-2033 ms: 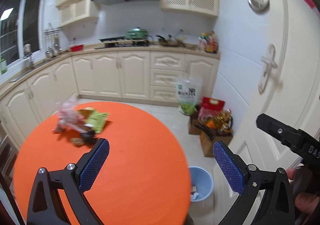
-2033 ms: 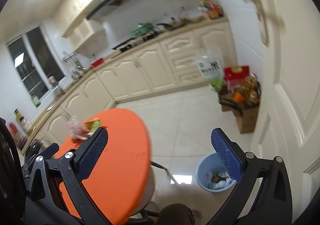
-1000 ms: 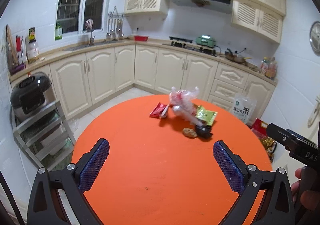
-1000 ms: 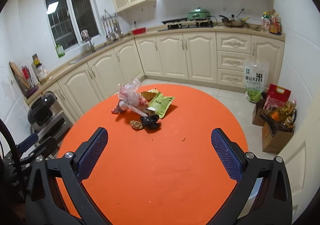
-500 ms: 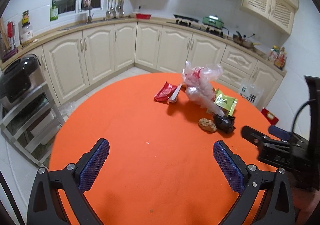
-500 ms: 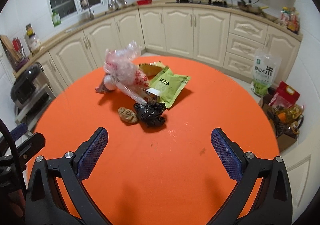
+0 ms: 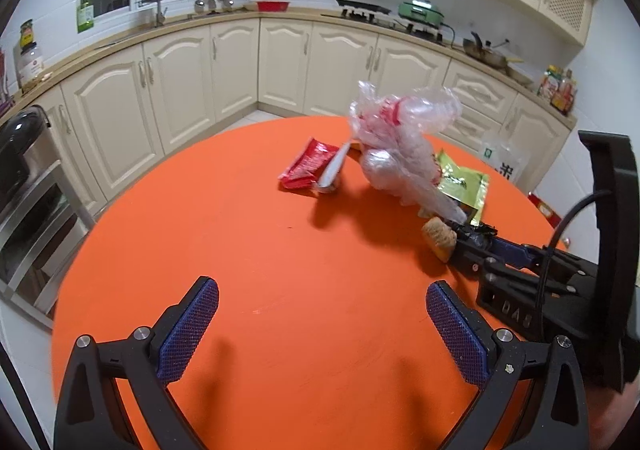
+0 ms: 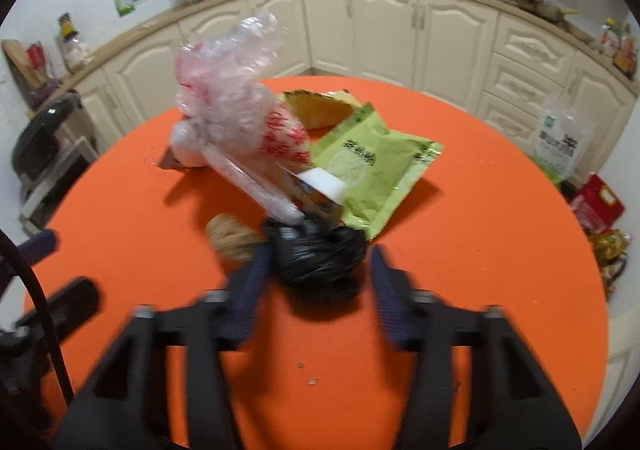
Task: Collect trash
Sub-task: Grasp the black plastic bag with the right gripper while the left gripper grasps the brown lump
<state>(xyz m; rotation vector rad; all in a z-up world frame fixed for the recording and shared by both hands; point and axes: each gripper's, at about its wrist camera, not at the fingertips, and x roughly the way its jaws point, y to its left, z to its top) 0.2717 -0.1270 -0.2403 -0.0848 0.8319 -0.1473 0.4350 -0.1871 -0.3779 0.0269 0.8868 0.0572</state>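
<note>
i'm at the first pick of the clear-up. my right hand-held gripper (image 8: 318, 270) sits low in the middle of the right wrist view with its fingers apart, one on either side of the crumpled black bag (image 8: 316, 250). the picture is smeared there, so i can't tell whether the pads touch it yet; i judge it straddled, not clamped.

the rest of the trash lies just beyond on the orange desk (image 8: 500, 250): a brown lump (image 8: 230, 236) touching or nearly touching the black bag on its left, a clear plastic bag (image 8: 236, 106) rising toward the upper left, a green packet (image 8: 376, 166) to the upper right, and a small white-flapped carton (image 8: 320, 190) between them. in the left wrist view a red wrapper (image 7: 306, 166) lies apart, upper centre.

my left hand-held gripper (image 7: 320, 330) hangs wide open and empty at the bottom of its frame, above bare orange desk.

next i'd close the right fingers squarely on the black bag without catching the brown lump, then lift straight up.
</note>
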